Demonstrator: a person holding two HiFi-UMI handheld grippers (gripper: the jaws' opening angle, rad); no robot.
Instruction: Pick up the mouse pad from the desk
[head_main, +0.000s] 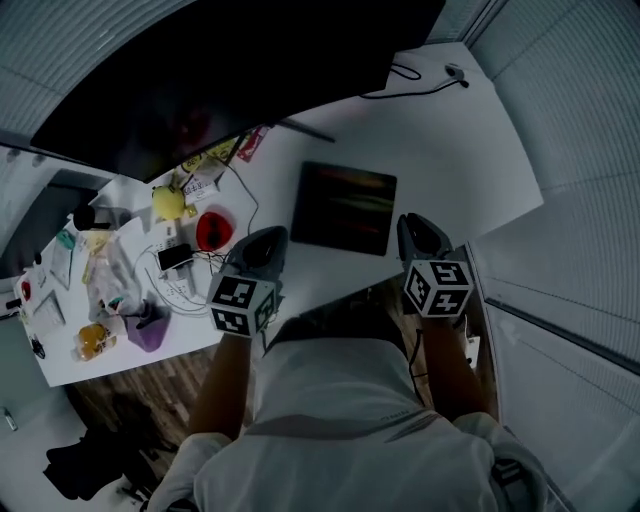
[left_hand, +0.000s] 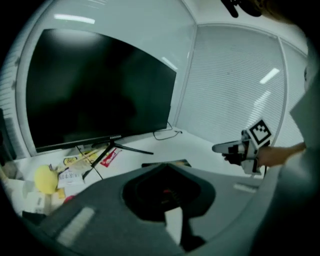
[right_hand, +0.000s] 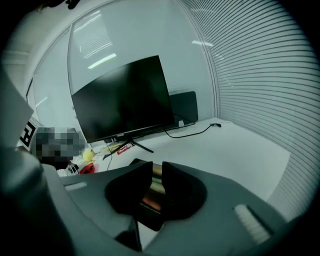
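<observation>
The pad is lying flat and untouched on the desk, with the monitor standing behind it. The left gripper is hovering just off the pad's near left corner and the right gripper just off its near right corner, likely flanking it to take an edge. The left jaws are sitting closed on nothing. The right jaws are standing slightly apart and empty, the pad showing through the gap, probably readying to pinch its thin edge
</observation>
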